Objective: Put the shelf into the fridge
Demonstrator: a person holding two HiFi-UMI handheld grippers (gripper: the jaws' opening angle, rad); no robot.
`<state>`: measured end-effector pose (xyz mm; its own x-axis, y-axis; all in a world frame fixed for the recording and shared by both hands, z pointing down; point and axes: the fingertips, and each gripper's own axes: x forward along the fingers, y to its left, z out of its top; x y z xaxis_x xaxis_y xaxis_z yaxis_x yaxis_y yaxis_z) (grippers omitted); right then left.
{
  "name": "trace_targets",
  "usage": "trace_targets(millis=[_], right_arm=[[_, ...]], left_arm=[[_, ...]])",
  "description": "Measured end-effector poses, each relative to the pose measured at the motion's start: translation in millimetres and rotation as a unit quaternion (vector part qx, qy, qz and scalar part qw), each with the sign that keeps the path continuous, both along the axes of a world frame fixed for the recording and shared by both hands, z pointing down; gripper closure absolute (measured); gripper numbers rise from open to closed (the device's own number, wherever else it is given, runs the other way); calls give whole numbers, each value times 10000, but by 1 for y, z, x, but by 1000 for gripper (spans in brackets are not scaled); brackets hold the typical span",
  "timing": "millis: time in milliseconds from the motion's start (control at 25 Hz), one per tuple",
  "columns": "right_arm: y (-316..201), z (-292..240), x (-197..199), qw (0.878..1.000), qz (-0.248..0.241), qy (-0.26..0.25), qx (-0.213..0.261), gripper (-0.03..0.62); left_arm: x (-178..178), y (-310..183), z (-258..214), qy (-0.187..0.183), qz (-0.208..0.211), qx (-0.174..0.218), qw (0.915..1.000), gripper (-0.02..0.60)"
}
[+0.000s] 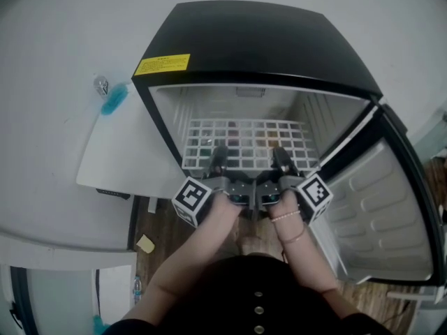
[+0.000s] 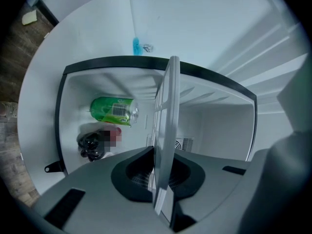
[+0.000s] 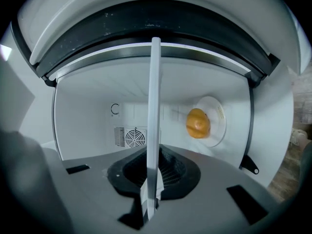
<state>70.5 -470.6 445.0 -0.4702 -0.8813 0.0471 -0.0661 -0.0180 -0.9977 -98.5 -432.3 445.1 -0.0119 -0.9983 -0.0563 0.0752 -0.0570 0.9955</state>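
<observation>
- As I look down, a small fridge (image 1: 251, 40) with a glossy black top and rounded corners stands with its door (image 1: 380, 208) swung out to the right; the door's white inner lining is moulded in ribs.
- The shelf (image 1: 244, 142), a flat white wire grid of small squares, lies level inside the smooth white cavity and spans it from the left wall to the right.
- Its near edge sits at the mouth of the fridge, and that edge is what I hold.
- My left gripper (image 1: 218, 160) pinches the near rim left of the middle, its dark ribbed pads pressed onto the thin white edge.
- My right gripper (image 1: 281, 160) clamps the same rim just to the right, jaws drawn in tight on the wire.
- The two grippers sit side by side, near each other, both pointing level into the fridge.
- From the left gripper view, a green can (image 2: 114, 111) with a barcode and a dark glossy lump (image 2: 90, 145) sit in the cavity on one side of the shelf.
- From the right gripper view, a round orange fruit (image 3: 197, 123) rests on a white round plate (image 3: 217, 111), with a slotted circular fan grille (image 3: 132, 137) in the far wall.
- A yellow label (image 1: 162, 64) sits at the near left corner of the black top.
- Wood-grain floor (image 1: 164, 222) shows to the left of my arms.
</observation>
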Motion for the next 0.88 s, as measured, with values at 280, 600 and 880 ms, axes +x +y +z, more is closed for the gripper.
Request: trace_targets(millis=[280, 600, 880], right_arm=[[1, 5, 1, 10000, 37, -3, 61, 562], [-10, 5, -2, 9999, 100, -85, 89, 562], [-18, 7, -4, 9998, 91, -123, 122, 562]], left_arm=[[1, 2, 4, -35, -42, 40, 10000, 548], [-2, -9, 5, -30, -66, 78, 9999, 548], [-3, -16, 5, -39, -68, 78, 9999, 548]])
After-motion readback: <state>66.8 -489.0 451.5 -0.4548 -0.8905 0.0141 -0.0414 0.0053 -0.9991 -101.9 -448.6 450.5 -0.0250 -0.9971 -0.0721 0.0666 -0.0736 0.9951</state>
